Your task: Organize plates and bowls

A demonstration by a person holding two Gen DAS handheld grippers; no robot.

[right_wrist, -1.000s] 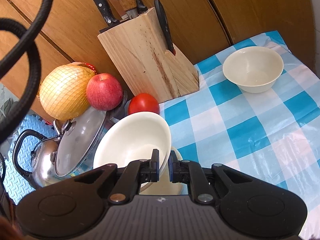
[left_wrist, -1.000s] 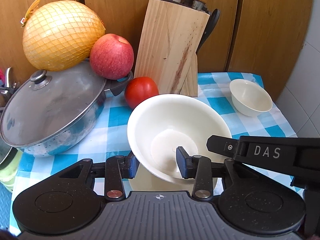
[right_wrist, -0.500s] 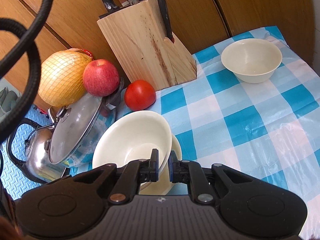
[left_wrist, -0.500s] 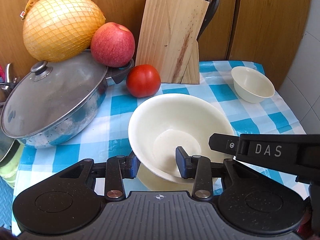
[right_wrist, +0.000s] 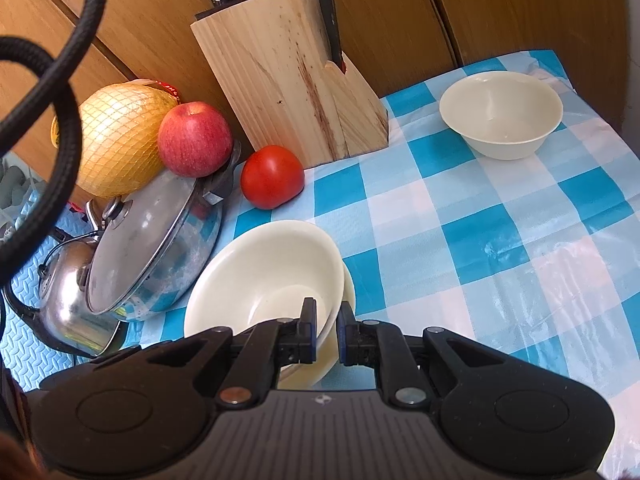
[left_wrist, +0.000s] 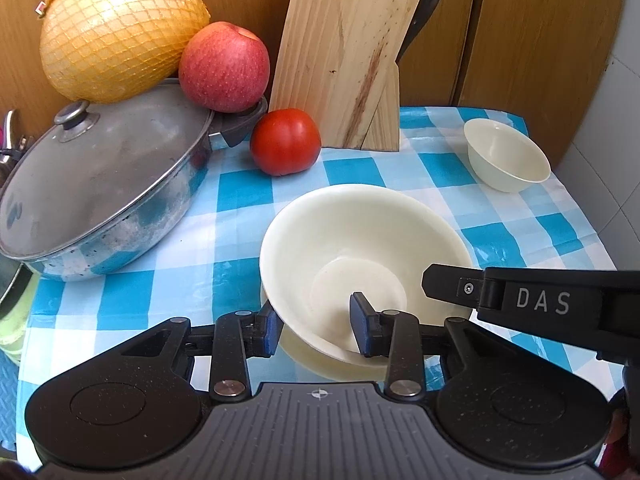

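A large cream bowl (left_wrist: 360, 240) (right_wrist: 264, 272) is tilted, with a cream plate (left_wrist: 320, 360) (right_wrist: 336, 352) under it. My right gripper (right_wrist: 326, 334) is shut on the bowl's near rim, one finger inside and one outside. My left gripper (left_wrist: 316, 330) is open, its jaws straddling the bowl's near left rim without clamping it. The right gripper's finger (left_wrist: 520, 300) shows at the right of the left wrist view. A small cream bowl (left_wrist: 504, 160) (right_wrist: 500, 112) stands alone at the far right corner.
On the blue-checked tablecloth (right_wrist: 480, 240): a wooden knife block (left_wrist: 344, 52) (right_wrist: 288, 72) at the back, a tomato (left_wrist: 286, 142) (right_wrist: 272, 176), a lidded steel pan (left_wrist: 100, 176) (right_wrist: 152, 240) with an apple (left_wrist: 224, 68) and netted pomelo (left_wrist: 120, 28), a kettle (right_wrist: 68, 292) at left.
Both grippers, with the large bowl and the plate under it, have drawn back toward the near side of the table, away from the tomato and knife block. The right grip is unchanged.
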